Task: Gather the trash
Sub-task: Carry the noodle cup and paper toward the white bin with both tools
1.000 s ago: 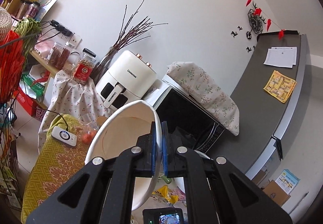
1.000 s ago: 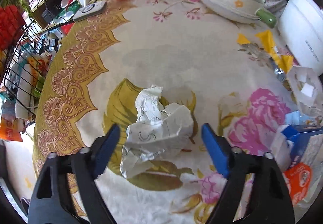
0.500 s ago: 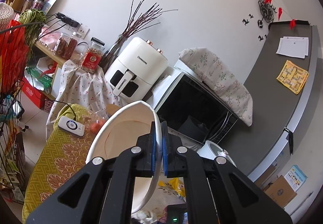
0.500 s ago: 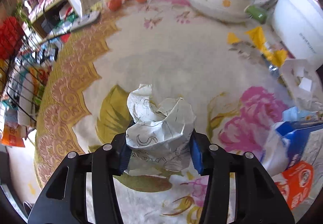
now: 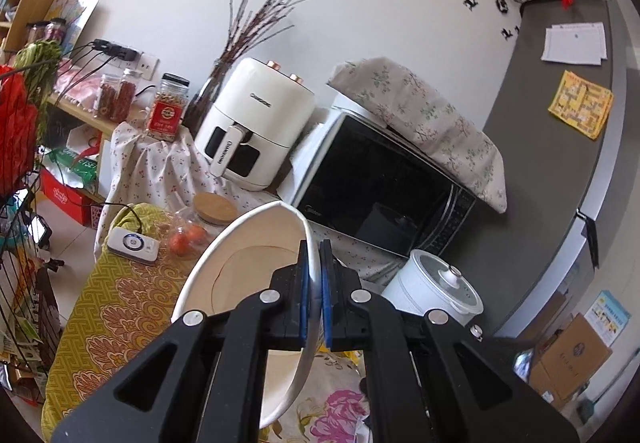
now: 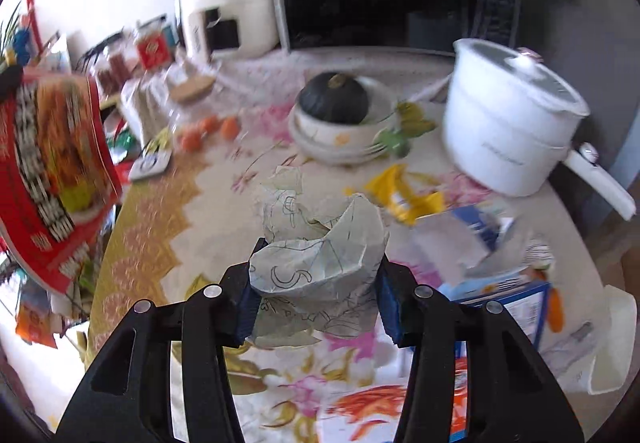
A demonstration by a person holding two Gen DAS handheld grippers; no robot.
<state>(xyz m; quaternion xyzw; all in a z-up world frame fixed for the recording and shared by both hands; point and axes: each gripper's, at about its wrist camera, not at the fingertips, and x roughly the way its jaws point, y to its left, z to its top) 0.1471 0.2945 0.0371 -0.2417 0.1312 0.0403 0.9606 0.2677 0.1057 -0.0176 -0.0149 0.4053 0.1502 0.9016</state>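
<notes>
My right gripper is shut on a crumpled ball of white paper with line drawings and holds it above the floral tablecloth. My left gripper is shut on the rim of a white paper bowl, held tilted above the table. The bowl's red printed outside shows at the left of the right wrist view. More trash lies on the table: a yellow wrapper, a blue and white carton and an orange packet.
A white electric pot, a dish holding a dark squash, small oranges and a white remote stand on the table. A microwave and air fryer stand behind. A wire rack stands left.
My right gripper closed on the crumpled paper and lifted it off the cloth, tilting up toward the back of the table. My left gripper kept its grip on the bowl and shifted slightly.
</notes>
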